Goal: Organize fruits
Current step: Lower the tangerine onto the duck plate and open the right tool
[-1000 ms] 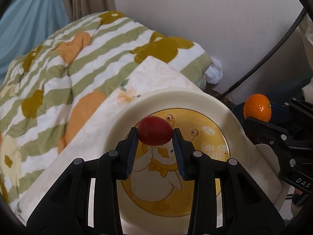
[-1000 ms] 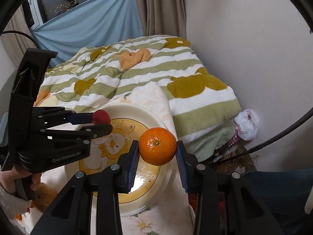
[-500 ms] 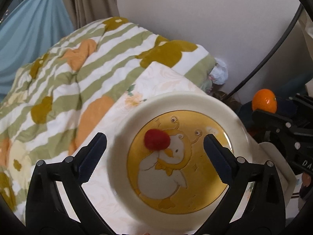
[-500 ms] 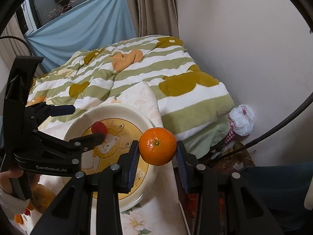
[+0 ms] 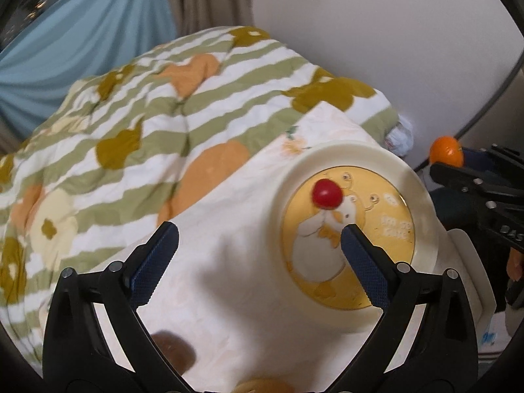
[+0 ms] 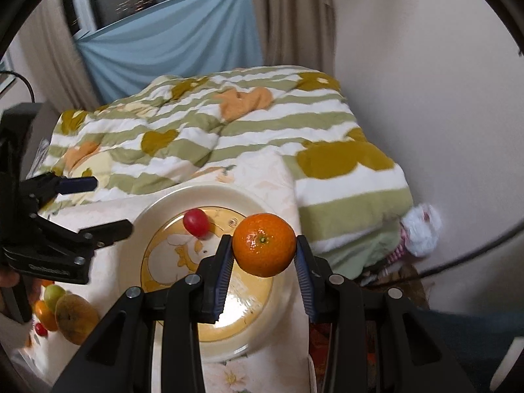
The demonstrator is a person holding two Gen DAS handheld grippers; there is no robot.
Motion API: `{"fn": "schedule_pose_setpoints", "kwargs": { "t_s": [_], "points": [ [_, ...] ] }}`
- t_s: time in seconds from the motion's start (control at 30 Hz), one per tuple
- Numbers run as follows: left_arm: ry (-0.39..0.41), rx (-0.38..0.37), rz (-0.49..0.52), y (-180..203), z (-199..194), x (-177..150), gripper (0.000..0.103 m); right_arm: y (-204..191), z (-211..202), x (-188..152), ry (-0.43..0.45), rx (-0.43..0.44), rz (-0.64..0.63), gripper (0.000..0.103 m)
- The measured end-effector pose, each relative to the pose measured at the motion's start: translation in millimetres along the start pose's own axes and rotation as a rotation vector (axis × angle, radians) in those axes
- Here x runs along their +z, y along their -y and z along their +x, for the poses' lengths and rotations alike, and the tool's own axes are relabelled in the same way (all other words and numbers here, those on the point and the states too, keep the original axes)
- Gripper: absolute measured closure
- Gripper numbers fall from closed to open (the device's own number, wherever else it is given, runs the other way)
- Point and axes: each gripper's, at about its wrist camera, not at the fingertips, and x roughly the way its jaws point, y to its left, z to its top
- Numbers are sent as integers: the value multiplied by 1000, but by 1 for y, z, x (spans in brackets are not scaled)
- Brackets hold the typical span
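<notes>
Left wrist view: the left gripper (image 5: 258,249) has its jaws spread wide and holds nothing. The small red fruit (image 5: 326,193) lies on the plate (image 5: 422,196), toward its far-left rim, on the duck picture. The plate sits on a floral cloth (image 5: 229,262) spread over the striped quilt (image 5: 163,104).

Right wrist view: the right gripper (image 6: 263,258) is clamped on the orange (image 6: 264,245), held above the plate's (image 6: 157,206) right side. More fruit (image 6: 65,308) is heaped by the cloth's (image 6: 268,173) left edge.

Risk, as I judge it: the round orange may roll off when let go, since soft bedding may tilt the plate, or it may knock the red fruit (image 6: 196,222) toward the rim.
</notes>
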Motion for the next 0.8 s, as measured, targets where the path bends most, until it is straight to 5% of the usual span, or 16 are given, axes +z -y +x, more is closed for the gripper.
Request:
{"fn": "schedule_pose_setpoints", "kwargs": {
  "t_s": [0.3,0.63,0.67,0.77,0.8],
  "points": [
    [46,74,-116,-35,-25,-32,0,-15,44,1,-41,69,-96,69],
    [37,57,-190,-50,-21,-50,0,-32,68,-1,-97,9,-218,69],
    [36,56,-193,-50,-21,-50,0,-32,68,-2,-97,6,-224,66],
    [33,59,-196,-49,-21,-52,0,-30,66,-2,-94,18,-208,14],
    [33,61,-195,-49,-21,-53,0,-28,65,-2,-92,35,-191,6]
  ]
}}
